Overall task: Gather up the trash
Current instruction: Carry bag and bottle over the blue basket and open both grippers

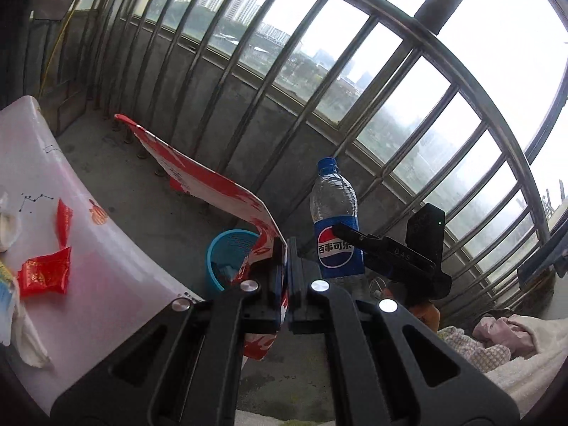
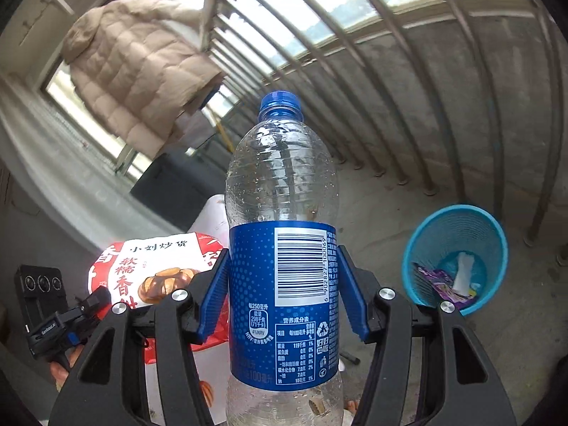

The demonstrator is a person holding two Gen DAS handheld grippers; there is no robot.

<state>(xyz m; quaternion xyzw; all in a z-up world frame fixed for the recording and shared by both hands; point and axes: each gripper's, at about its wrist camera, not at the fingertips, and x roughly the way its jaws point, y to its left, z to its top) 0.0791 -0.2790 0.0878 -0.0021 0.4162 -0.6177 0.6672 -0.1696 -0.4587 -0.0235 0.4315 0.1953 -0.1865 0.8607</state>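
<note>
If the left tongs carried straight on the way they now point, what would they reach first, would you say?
Probably the blue wastebasket, just ahead and slightly left of the left tongs, which are shut on the red and white snack bag. Depth is unclear; beyond lie the concrete wall and bars.

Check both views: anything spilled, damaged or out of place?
Nothing spilled or broken. The right gripper holds the empty Pepsi bottle upright, cap on. The left gripper pinches the red snack bag. Red wrappers lie on the white table, uncollected.
</note>
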